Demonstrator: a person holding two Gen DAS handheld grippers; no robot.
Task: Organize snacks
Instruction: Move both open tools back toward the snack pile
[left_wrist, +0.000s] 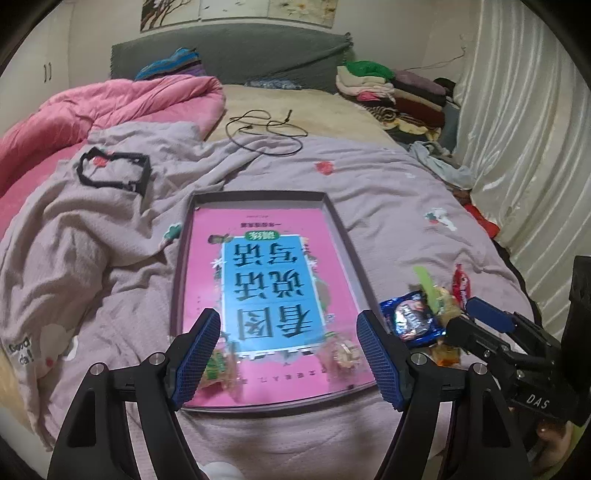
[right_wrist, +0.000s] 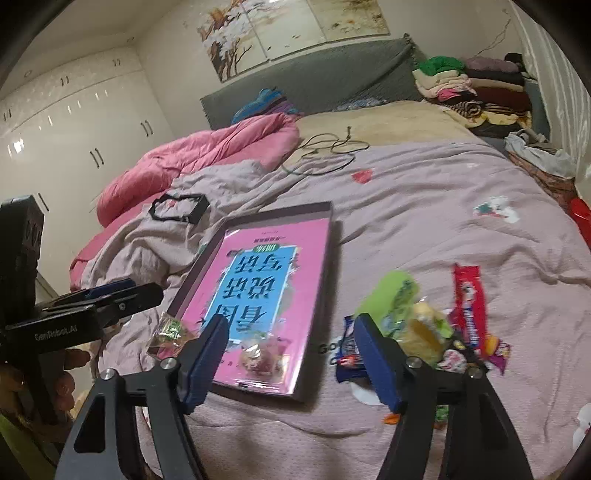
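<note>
A shallow box tray with a pink and blue picture floor lies on the bed. Two wrapped snacks lie in its near end: a green one at the left and a round one at the right. A pile of snacks lies right of the tray: a dark blue packet, a green packet, a yellow one and a red bar. My left gripper is open over the tray's near end. My right gripper is open and empty between tray and pile.
The lilac blanket covers the bed. A black frame lies far left, a cable farther back. A pink duvet is at the left, folded clothes at the back right, a curtain along the right.
</note>
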